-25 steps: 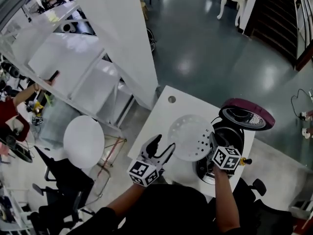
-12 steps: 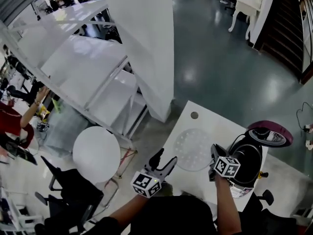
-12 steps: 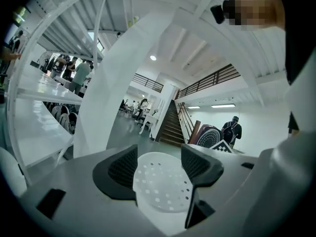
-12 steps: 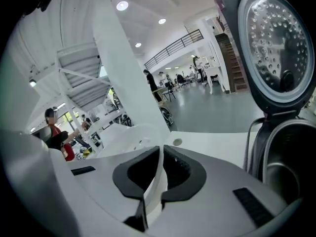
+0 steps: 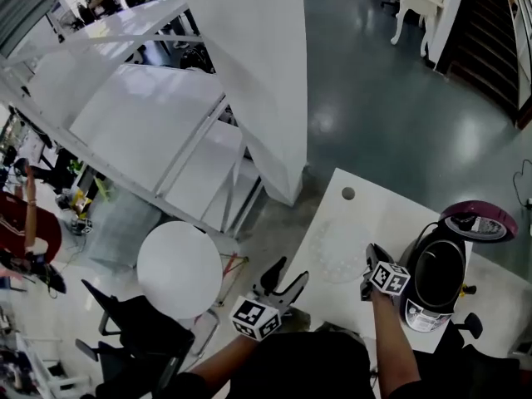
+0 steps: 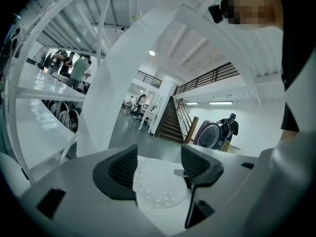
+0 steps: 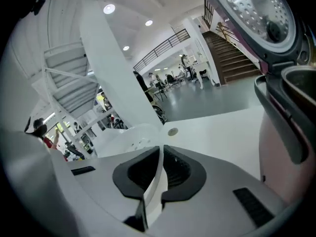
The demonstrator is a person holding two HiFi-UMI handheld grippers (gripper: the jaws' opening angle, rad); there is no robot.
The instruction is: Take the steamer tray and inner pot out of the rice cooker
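Steamer tray point(image 5: 341, 260): rim clenched in right gripper point(image 5: 371, 263) fingers, held left of rice cooker point(image 5: 439, 283); left gripper point(image 5: 289, 273) fingers spread, empty, farther left.

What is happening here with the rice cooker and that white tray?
A person works with a gripper in each hand. The right gripper has its jaws shut on the rim of the white steamer tray, which is already out of the rice cooker and lies low over the white table. The left gripper is open and holds nothing. The cooker's lid stands open; the inner pot seems not yet removed.
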